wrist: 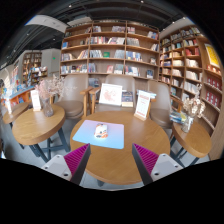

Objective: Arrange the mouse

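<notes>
Approach stage — mouse (101,130) on mat (100,136), ahead of my gripper (111,160).
Jaws apart, empty — I'd descend centred, straddling it.

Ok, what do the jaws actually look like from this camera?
Two pale grey, wedge-shaped fingers rise from below, each bearing a magenta pad on its inner face. The pads are angular, tapering toward the tips. No cables, markings or sleeve show. The gripper points at the round wooden table.

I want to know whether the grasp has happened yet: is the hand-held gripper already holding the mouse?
No, the hand-held gripper is open and empty, while the mouse lies on the mouse pad beyond its fingers.
</notes>
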`<state>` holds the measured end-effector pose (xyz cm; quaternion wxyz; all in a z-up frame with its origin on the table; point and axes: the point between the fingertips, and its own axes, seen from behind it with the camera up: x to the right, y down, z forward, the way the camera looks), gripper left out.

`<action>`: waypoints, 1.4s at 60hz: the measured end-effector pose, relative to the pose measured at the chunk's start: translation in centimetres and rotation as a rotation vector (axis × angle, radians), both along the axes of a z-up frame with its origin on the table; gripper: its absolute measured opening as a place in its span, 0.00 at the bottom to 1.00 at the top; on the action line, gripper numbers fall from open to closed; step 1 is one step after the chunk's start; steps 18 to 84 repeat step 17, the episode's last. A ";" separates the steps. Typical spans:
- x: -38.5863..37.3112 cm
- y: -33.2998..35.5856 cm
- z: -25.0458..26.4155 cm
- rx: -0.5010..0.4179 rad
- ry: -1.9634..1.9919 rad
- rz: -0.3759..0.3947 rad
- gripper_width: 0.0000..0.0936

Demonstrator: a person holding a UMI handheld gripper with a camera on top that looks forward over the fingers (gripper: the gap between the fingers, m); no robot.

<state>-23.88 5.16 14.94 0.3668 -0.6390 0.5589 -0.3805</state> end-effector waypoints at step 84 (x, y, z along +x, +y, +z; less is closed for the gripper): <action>-5.9 -2.0 0.5 0.001 -0.036 -0.011 0.92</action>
